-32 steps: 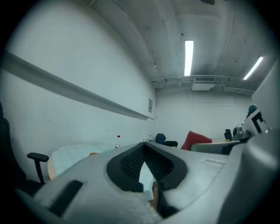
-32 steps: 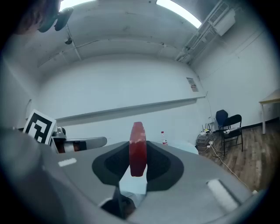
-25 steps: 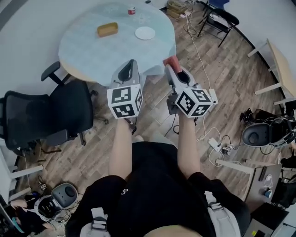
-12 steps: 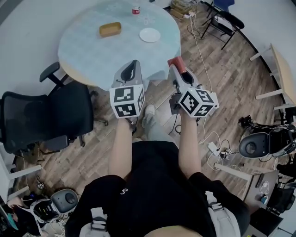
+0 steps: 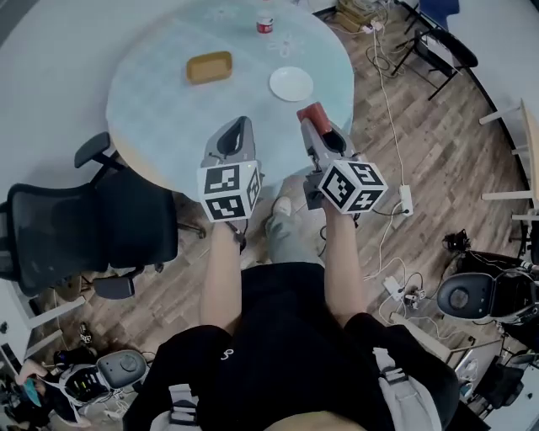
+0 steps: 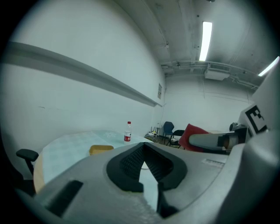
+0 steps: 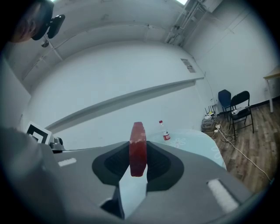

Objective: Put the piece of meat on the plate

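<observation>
A flat red piece of meat (image 5: 310, 112) stands on edge between the jaws of my right gripper (image 5: 312, 119), which is shut on it. The right gripper view shows the meat (image 7: 138, 140) sticking up above the pads. The white plate (image 5: 291, 83) lies bare on the round table (image 5: 152, 93), just beyond the meat. My left gripper (image 5: 242, 123) hovers over the table's near edge, beside the right one. Its jaws meet at the tips (image 6: 143, 146) with nothing in them. In the left gripper view the meat (image 6: 194, 133) shows at the right.
A yellow-brown tray (image 5: 209, 66) and a small bottle (image 5: 265, 23) with a red label also stand on the table. A black office chair (image 5: 84, 227) is at the left. Folding chairs (image 5: 442, 42) and floor cables (image 5: 387, 93) are at the right.
The person has walked toward the table, which now lies closer. Both grippers have gone from over the floor to over its near edge. The meat stays gripped.
</observation>
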Demonstrator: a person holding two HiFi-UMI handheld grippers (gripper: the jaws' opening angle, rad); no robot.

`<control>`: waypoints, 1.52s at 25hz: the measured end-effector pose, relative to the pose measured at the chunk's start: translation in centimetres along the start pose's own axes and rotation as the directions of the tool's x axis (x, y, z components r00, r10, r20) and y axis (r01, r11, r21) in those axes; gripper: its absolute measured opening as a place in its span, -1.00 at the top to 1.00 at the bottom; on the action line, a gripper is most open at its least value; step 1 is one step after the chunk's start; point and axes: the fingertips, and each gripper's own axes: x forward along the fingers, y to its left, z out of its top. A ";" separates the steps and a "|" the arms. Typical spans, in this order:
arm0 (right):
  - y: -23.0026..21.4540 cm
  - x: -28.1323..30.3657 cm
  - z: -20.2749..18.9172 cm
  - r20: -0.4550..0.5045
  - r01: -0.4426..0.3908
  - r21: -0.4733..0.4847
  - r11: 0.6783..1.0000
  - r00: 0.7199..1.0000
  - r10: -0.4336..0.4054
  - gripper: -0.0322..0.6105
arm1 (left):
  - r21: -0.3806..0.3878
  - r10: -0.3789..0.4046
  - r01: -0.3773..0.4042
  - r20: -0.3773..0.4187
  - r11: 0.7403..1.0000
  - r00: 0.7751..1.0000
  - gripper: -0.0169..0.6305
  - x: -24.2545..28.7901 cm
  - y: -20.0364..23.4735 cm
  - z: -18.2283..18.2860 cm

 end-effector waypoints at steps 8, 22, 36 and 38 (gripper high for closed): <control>-9.9 9.4 -1.7 -0.125 0.086 0.048 0.995 0.989 -0.079 0.58 | -0.058 0.003 -0.010 -0.128 0.998 0.992 0.95 12.6 2.5 -3.2; -17.3 19.6 -6.8 -0.273 0.188 0.046 0.981 0.947 -0.169 0.58 | -0.134 -0.041 0.008 -0.244 0.991 0.969 0.95 24.6 7.6 -8.2; -22.9 28.0 -18.7 -0.533 0.170 0.037 0.985 0.837 -0.125 0.58 | -0.126 -0.062 0.011 -0.408 0.992 0.911 0.95 25.6 10.2 -15.7; -23.7 28.6 -19.8 -0.567 0.182 0.078 0.980 0.817 -0.107 0.58 | -0.126 -0.059 0.007 -0.412 0.992 0.909 0.95 26.2 10.5 -16.1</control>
